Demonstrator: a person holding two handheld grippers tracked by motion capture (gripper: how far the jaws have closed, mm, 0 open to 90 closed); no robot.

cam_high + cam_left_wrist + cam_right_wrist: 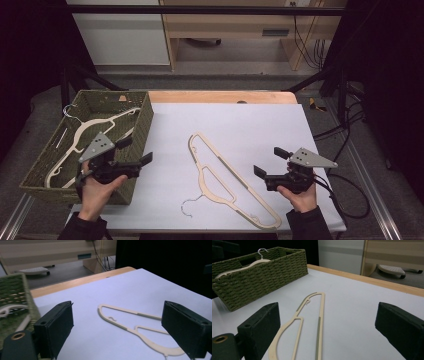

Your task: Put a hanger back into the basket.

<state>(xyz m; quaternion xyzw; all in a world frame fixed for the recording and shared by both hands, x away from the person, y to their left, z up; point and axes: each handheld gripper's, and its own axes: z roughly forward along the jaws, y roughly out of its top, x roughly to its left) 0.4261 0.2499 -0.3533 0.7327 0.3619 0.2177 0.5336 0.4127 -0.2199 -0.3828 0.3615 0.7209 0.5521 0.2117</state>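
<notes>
Sorting: cream hangers go from the sheet into the basket, by the look of it; one in, one left.
Left gripper (pixel 134 151): at 8 o'clock, over basket's near right corner, aimed toward centre; jaws spread wide, nothing between them. Prob. lined up for the next pick.
Right gripper (pixel 268 162): at 4 o'clock, low by the sheet's right edge, jaws wide apart, empty; pointed at the hanger, likely waiting to help steady it.
Loose hanger: flat cream plastic clothes hanger w/ wire hook (pixel 227 180), lying flat at centre, long axis 11-to-5, hook at 6. Apart from both grippers.
Basket: olive-green woven rectangular basket (pixel 143 120) at 9 o'clock, holds second cream hanger (pixel 82 135) w/ metal hook toward far left corner.
Surface: pale lavender sheet (pixel 260 125) over wooden tabletop (pixel 220 96); plain ground, flat hanger easy to see.
Next, est.: left needs to reach 3 o'clock-ward to the hanger.
</notes>
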